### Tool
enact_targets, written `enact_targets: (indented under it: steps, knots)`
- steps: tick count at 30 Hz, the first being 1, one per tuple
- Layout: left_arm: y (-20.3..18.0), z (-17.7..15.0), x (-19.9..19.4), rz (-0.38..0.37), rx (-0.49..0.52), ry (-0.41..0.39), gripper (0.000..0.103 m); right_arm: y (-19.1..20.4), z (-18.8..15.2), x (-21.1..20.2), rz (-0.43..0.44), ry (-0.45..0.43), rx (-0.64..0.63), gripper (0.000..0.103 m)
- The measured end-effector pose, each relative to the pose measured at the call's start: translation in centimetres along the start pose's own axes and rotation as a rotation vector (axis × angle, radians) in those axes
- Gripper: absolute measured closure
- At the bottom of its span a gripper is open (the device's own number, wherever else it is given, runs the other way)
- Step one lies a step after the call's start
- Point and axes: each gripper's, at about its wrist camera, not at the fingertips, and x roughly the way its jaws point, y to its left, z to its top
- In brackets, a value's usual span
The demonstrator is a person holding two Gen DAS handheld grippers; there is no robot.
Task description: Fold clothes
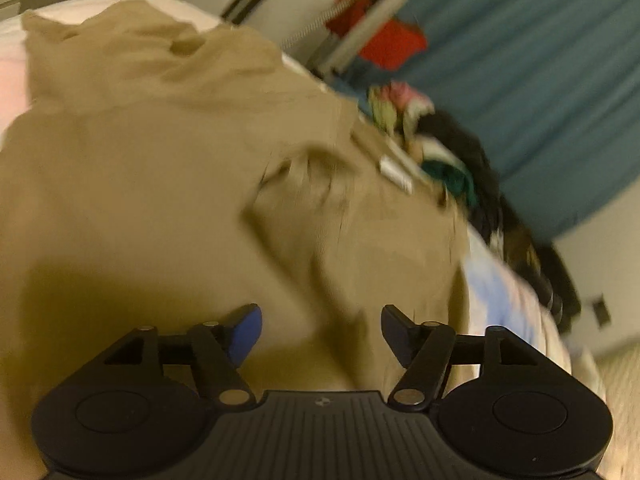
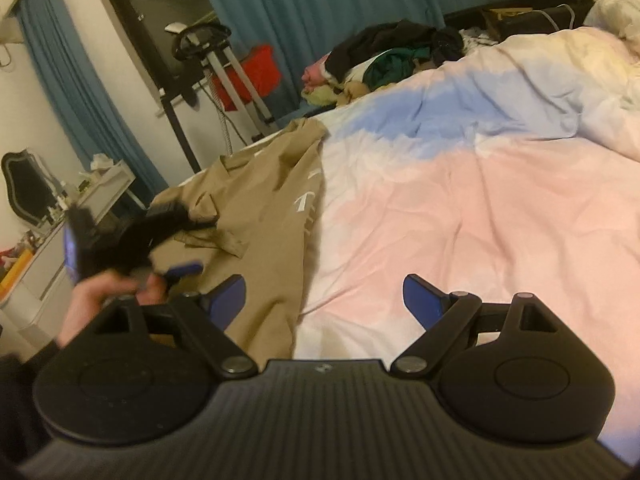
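Left wrist view: blurred. Left gripper (image 1: 321,328) w/ jaws apart, nothing between the blue pads, hovering over a tan garment (image 1: 160,184) that fills most of the frame from 9 to 1 o'clock. Garment is rumpled, white lettering (image 1: 396,168) near its edge at 2 o'clock. Clothes pile (image 1: 460,152) beyond it at 2 o'clock, teal curtain (image 1: 540,80) behind.

Right wrist view: right gripper (image 2: 324,300) jaws wide apart, empty, above the pink/blue/white duvet (image 2: 460,208). Tan garment lies on the duvet's left edge, 10–11 o'clock of the gripper, partly folded. A hand (image 2: 100,296) at 9 o'clock holds the left gripper over it. Clothes pile at 12 o'clock, far side of bed.
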Motion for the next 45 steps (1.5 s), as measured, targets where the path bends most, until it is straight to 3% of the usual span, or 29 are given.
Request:
enact_targets:
  steps: [1, 3, 5, 6, 9, 12, 14, 17, 19, 20, 26, 29, 34, 39, 42, 45]
  knots:
    - [-0.4, 0.3, 0.9, 0.007, 0.001, -0.023, 0.034, 0.0, 0.0, 0.5, -0.004, -0.001, -0.010, 0.016]
    - [-1.6, 1.1, 2.2, 0.058, 0.039, -0.074, 0.046, -0.1, -0.1, 1.8, -0.010, 0.010, -0.027, 0.016]
    - [-2.6, 2.1, 2.6, 0.106, 0.096, -0.118, 0.085, -0.8, -0.1, 3.1, 0.000, 0.038, 0.004, 0.016]
    - [-3.0, 2.6, 2.6, 0.126, 0.126, -0.139, 0.094, -1.1, -0.1, 3.7, 0.006, 0.053, 0.019, 0.016]
    - [-4.4, 4.2, 2.7, 0.187, 0.215, -0.199, 0.096, -1.8, 0.1, 4.5, 0.016, 0.056, 0.043, 0.016]
    - [-5.5, 5.9, 3.3, 0.331, 0.316, -0.284, 0.095, -2.2, 0.1, 4.7, 0.011, 0.056, 0.057, 0.016]
    - [-5.3, 6.6, 4.4, 0.381, 0.297, -0.238, 0.092, -2.5, 0.0, 4.9, 0.010, 0.063, 0.073, 0.016]
    - [-3.4, 6.6, 3.8, 0.337, 0.210, -0.143, 0.079, -2.5, -0.1, 4.8, 0.014, 0.059, 0.070, 0.016]
    - [-2.1, 5.3, 1.0, 0.299, 0.194, -0.090, 0.059, -2.3, -0.1, 4.6, 0.021, 0.058, 0.058, 0.016]
    - [-1.7, 4.3, -0.5, 0.279, 0.197, -0.061, 0.055, -2.2, -0.1, 4.6, 0.025, 0.058, 0.052, 0.016]
    - [0.2, -3.2, -10.3, 0.142, 0.197, 0.117, 0.045, -1.1, -0.2, 3.5, 0.049, 0.059, 0.007, 0.016]
    - [1.0, -7.6, -14.4, 0.097, 0.184, 0.218, 0.045, -0.7, -0.3, 2.0, 0.061, 0.048, -0.003, 0.016]
    - [2.5, -14.3, -17.8, 0.047, 0.189, 0.369, 0.045, 0.1, -0.7, -2.0, 0.048, 0.007, -0.016, 0.016]
    - [3.2, -16.5, -19.1, 0.009, 0.162, 0.404, 0.048, 0.9, -1.4, -4.7, 0.022, -0.030, -0.037, 0.016]
    - [2.9, -17.2, -19.4, -0.035, 0.164, 0.445, 0.059, 1.3, -1.8, -5.1, 0.006, -0.028, -0.056, 0.016]
    - [2.3, -18.3, -19.9, -0.026, 0.230, 0.464, 0.080, 1.7, -2.1, -5.3, 0.011, -0.034, -0.071, 0.016]
